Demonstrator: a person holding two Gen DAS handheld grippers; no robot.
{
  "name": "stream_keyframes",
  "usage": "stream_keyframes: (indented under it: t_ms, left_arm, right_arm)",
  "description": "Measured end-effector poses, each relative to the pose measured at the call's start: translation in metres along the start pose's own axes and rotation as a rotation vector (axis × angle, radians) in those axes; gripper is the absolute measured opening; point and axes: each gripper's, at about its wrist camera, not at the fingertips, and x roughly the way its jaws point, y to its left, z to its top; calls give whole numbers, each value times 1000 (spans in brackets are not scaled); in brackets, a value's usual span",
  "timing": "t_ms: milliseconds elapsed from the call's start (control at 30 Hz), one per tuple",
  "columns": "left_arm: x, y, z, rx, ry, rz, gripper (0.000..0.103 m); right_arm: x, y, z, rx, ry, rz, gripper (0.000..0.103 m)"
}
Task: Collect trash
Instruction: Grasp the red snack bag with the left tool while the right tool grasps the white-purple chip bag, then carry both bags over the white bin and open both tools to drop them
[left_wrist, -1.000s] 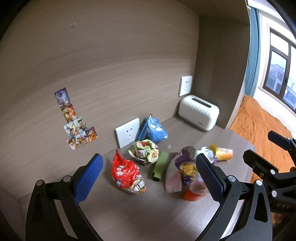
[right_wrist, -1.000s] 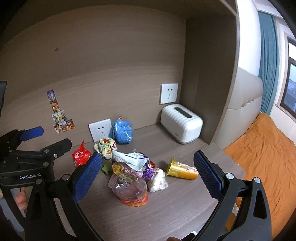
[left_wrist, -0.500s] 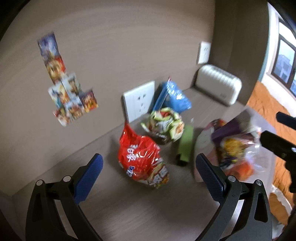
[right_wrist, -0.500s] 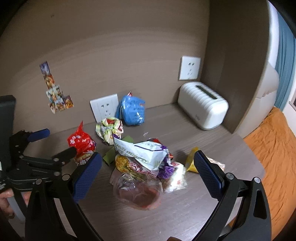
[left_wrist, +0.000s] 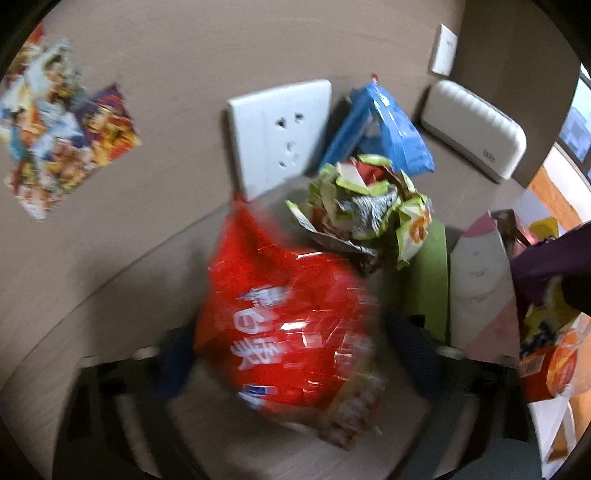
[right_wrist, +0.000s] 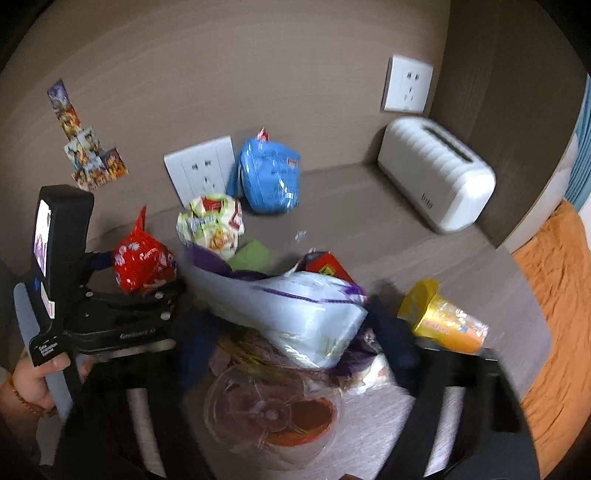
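Trash lies heaped on the worktop (right_wrist: 424, 254): the left tongs (left_wrist: 291, 343) straddle a red snack bag (left_wrist: 288, 325), the right tongs (right_wrist: 295, 343) a white-and-purple wrapper (right_wrist: 295, 306), both blurred, so I cannot tell whether they grip. Beyond sit a crumpled green wrapper (left_wrist: 365, 214) and a blue bag (right_wrist: 267, 177).

wall: brown wood panel (right_wrist: 258, 66) | sockets: two (right_wrist: 201, 170) | bedding: orange (right_wrist: 554, 280) | curtain: blue (right_wrist: 581, 162)

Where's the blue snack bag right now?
The blue snack bag leans against the back wall, just right of the lower wall socket, behind the crumpled green-and-white wrapper and well left of the white toaster.
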Motion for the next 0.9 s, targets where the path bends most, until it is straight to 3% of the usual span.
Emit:
stream_keyframes:
  t_ms: [133, 433, 700, 900]
  left_arm:
    - [-7, -3, -3, 24, -26, -6, 71]
    - [-54, -3, -2, 25, -102, -18, 70]
    - [-128, -42, -1, 89, -197, -84, 70]
    - [-173, -95, -10, 206, -232, -189, 70]
  right_arm:
    - [-6, -3, -1, 31, -19, 30, 58]
    - [-51, -29, 8, 173, -135, 108, 56]
    - [-119, -61, -3, 267, -280, 77, 56]
    - [-158, -87, -40, 333, -333, 8, 56]
